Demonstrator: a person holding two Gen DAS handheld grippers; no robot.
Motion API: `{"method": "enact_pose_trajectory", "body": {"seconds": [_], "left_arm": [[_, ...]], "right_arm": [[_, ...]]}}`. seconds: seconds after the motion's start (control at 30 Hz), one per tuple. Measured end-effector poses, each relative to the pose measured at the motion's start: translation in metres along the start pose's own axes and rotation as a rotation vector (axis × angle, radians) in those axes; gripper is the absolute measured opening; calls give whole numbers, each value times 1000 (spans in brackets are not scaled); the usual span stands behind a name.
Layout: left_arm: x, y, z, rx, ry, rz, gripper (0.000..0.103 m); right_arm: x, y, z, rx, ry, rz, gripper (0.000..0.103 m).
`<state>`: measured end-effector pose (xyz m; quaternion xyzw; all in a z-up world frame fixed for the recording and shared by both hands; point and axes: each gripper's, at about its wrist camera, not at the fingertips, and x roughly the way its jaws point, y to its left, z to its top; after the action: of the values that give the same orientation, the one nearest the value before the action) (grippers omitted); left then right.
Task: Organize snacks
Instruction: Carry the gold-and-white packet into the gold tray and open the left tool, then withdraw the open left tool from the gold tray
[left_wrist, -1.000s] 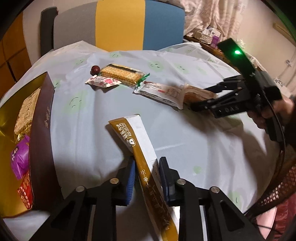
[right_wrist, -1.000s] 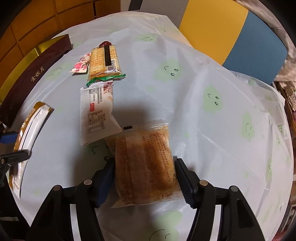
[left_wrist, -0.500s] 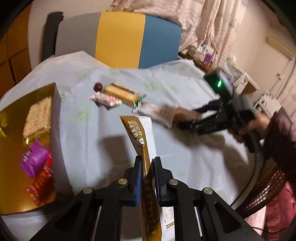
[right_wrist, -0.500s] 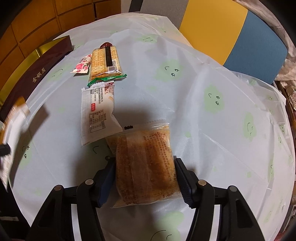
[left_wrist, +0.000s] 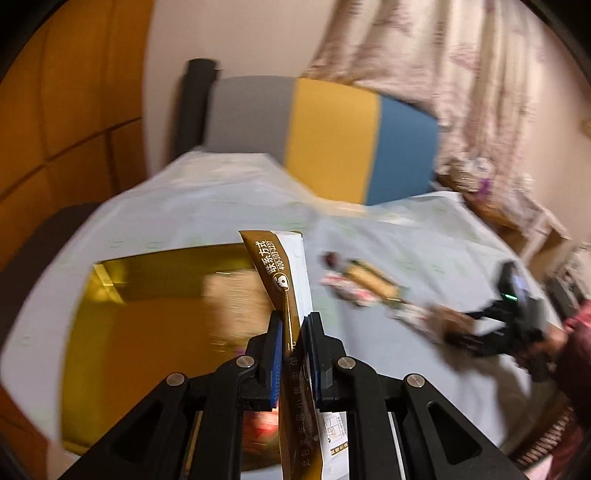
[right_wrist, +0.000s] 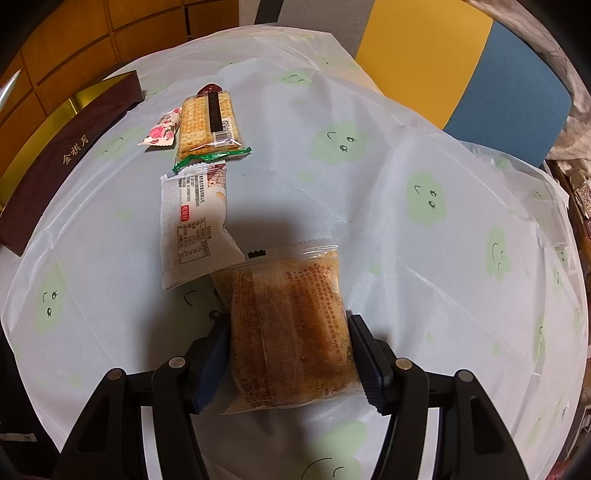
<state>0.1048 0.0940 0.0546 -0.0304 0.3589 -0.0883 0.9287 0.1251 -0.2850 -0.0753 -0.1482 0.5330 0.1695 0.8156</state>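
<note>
My left gripper (left_wrist: 294, 332) is shut on a long gold and white snack packet (left_wrist: 288, 280) and holds it lifted, over the right edge of the open gold box (left_wrist: 147, 314). My right gripper (right_wrist: 288, 354) is shut on a clear-wrapped brown cake packet (right_wrist: 291, 332) low over the table. Ahead of it lie a white packet (right_wrist: 194, 229), a cracker pack (right_wrist: 208, 123), a small rose-print candy (right_wrist: 162, 131) and a dark red round sweet (right_wrist: 208, 88). The box's brown side (right_wrist: 70, 158) shows at the left of the right wrist view. The left wrist view is blurred.
The round table wears a pale cloth with green smiley clouds (right_wrist: 424, 199). A grey, yellow and blue chair back (left_wrist: 332, 140) stands behind it. Curtains and a cluttered side table (left_wrist: 491, 177) are at the right. Wooden panels line the left wall.
My left gripper closed on the gold and white packet, lifted it off the table and swung left toward the gold box. My right gripper stayed shut on the cake packet, almost still.
</note>
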Motion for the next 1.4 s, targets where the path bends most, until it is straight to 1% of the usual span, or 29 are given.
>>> {"method": "enact_pose_trajectory", "body": {"seconds": [0.1, 0.23, 0.33, 0.4, 0.53, 0.63, 0.7, 0.77, 0.8, 0.83, 0.87, 1.0, 1.07, 1.17, 1.23, 1.33, 1.4], "left_arm": [[15, 32, 11, -28, 30, 99, 13], [43, 62, 19, -71, 79, 158, 13], [69, 74, 20, -77, 128, 173, 13], [87, 77, 21, -63, 162, 191, 13], [114, 81, 23, -43, 194, 229, 14], [130, 81, 22, -30, 230, 221, 15], [134, 78, 19, -15, 235, 225, 17], [134, 78, 17, -19, 228, 234, 20], [133, 78, 16, -27, 224, 235, 24], [132, 78, 14, -36, 220, 237, 30], [130, 79, 12, -45, 218, 239, 31], [118, 80, 8, -79, 201, 229, 31], [104, 75, 5, -86, 178, 228, 31], [83, 62, 3, -80, 129, 194, 31], [68, 48, -2, -66, 106, 153, 31], [47, 16, -11, 9, 68, 103, 31], [36, -4, -19, 45, 50, 43, 31]], "right_arm": [[0, 0, 0, -2, -2, -4, 63], [1, 2, -1, -9, -6, -12, 63], [1, 3, -1, -9, -9, -13, 63], [1, 3, -1, -8, -10, -13, 63], [1, 2, -2, -8, -10, -9, 63], [1, 1, -1, -6, -10, -5, 63], [1, 0, -1, -4, -10, -1, 63], [1, -2, -1, 3, -9, 7, 63], [1, -2, 0, 3, -9, 7, 63], [1, -2, 0, 2, -10, 6, 63], [1, -2, 0, 0, -10, 5, 63], [1, -3, 0, -2, -12, 1, 63], [1, -2, -1, -3, -14, 1, 63], [1, -2, -1, -3, -16, 1, 63], [1, -1, -2, -2, -17, 1, 63], [1, -1, -2, 1, -17, 4, 63], [1, -1, -2, 2, -16, 3, 63]]}}
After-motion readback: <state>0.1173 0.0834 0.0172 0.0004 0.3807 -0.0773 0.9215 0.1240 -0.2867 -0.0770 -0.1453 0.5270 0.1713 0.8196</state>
